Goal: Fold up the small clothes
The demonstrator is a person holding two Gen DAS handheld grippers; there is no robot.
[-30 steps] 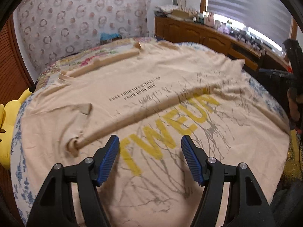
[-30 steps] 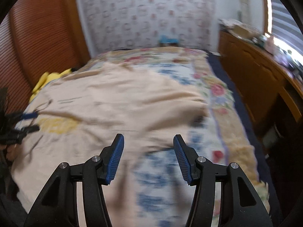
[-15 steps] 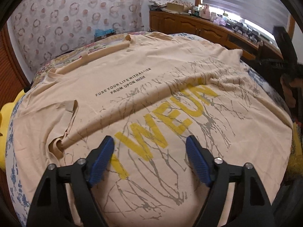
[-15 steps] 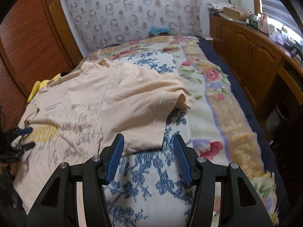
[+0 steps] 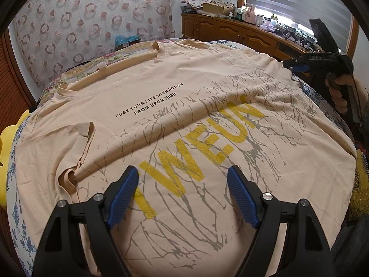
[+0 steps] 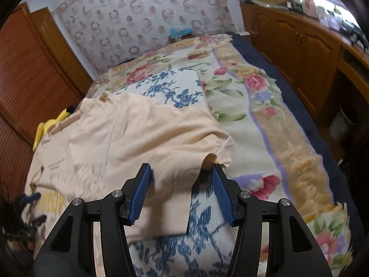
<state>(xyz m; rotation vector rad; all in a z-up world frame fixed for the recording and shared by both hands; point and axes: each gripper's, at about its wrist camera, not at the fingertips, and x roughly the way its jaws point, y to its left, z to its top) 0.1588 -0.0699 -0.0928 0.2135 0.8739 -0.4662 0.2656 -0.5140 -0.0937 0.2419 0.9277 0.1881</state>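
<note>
Left wrist view: the beige T-shirt (image 5: 175, 106) lies spread print-up on the bed (image 6: 265, 115), flatter than a second ago. The left hand-held gripper (image 5: 183, 184) hovers above the yellow lettering; its jaws have just been opening and stand apart with nothing gripped. Right wrist view: the right hand-held gripper (image 6: 182, 184) has shifted along the bed to the shirt's sleeve (image 6: 207, 138); its jaws stand open, the sleeve hem between them, unclamped.
</note>
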